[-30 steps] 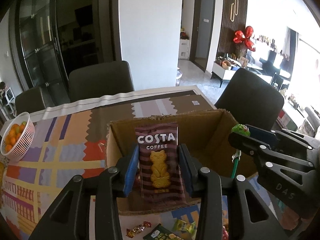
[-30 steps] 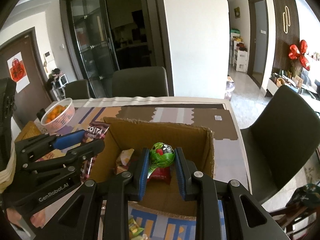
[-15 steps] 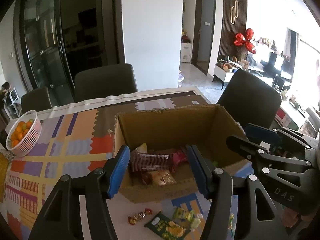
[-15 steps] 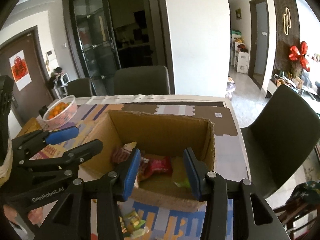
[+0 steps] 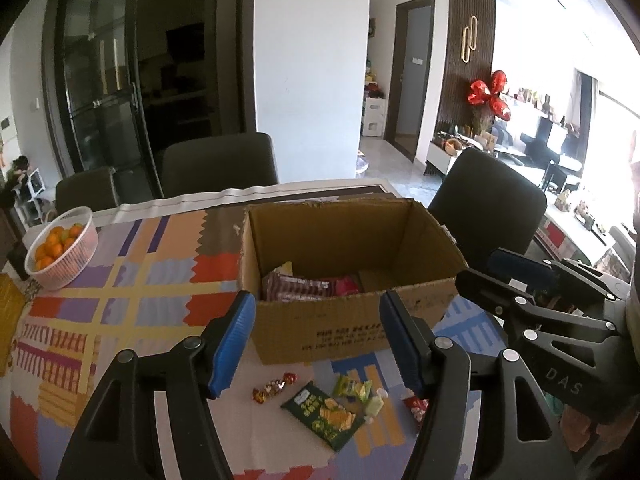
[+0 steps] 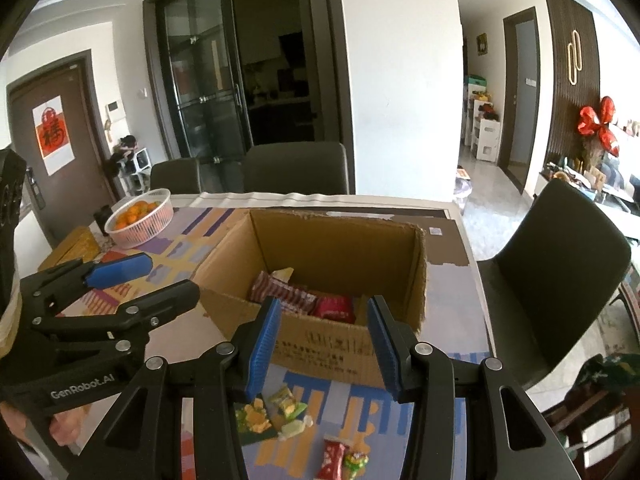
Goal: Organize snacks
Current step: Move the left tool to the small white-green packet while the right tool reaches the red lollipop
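An open cardboard box (image 5: 344, 332) stands on the table and shows in the right wrist view (image 6: 328, 352) too. Inside lie a striped brown Costa packet (image 5: 298, 286) and a red packet (image 6: 334, 307). My left gripper (image 5: 318, 344) is open and empty, just in front of the box. My right gripper (image 6: 322, 348) is open and empty, to its right, also before the box. Loose snacks lie on the table near me: a dark green packet (image 5: 323, 414), small wrapped candies (image 5: 274, 385), green candies (image 6: 286, 400), and a red packet (image 6: 332, 460).
A white basket of oranges (image 5: 62, 248) sits at the table's left. Dark chairs stand behind (image 5: 218, 164) and to the right (image 6: 560, 280) of the table. A patterned cloth (image 5: 132, 280) covers the table.
Both grippers opened and dropped their loads into the box: the Costa packet from the left, the green lollipop from the right. Both have since pulled back toward me.
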Tool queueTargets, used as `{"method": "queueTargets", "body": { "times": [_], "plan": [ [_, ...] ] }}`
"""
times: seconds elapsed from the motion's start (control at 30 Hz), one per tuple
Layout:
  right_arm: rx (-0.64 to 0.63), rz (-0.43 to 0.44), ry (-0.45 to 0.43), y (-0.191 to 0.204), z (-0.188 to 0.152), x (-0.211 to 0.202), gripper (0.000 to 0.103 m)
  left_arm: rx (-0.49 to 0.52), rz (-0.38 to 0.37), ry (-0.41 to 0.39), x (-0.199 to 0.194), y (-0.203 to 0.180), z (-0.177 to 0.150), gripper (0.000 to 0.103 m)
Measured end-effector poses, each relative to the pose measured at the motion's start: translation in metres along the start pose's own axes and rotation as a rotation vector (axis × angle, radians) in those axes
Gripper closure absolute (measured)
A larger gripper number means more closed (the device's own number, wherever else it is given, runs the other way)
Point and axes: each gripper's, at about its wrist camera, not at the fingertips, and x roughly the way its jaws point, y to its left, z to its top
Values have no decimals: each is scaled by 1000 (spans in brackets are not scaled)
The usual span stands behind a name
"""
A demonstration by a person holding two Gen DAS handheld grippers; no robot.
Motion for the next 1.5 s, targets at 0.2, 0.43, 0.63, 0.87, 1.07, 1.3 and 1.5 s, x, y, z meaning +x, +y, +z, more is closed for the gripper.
{"method": "queueTargets", "body": {
  "times": [0.2,0.43,0.63,0.87,1.07,1.3,1.5],
  "plan": [
    [5,0,5,3,-17,-14,57,-13,4,13,-13,-3,-20,37],
    [11,13,44,2,-43,-21,57,10,-25,29,-18,-15,-46,37],
    [25,11,94,-4,-68,-18,57,43,-57,61,-8,-26,-65,37],
    [54,11,159,-12,-98,-9,57,87,-90,108,12,-38,-89,39],
    [85,-16,217,-20,-120,2,57,110,-101,187,36,-41,-102,44],
    [109,-36,275,-30,-138,20,57,121,-144,268,67,-44,-116,51],
    [133,-47,318,-37,-149,34,57,143,-181,293,88,-47,-123,58]
  ]
}}
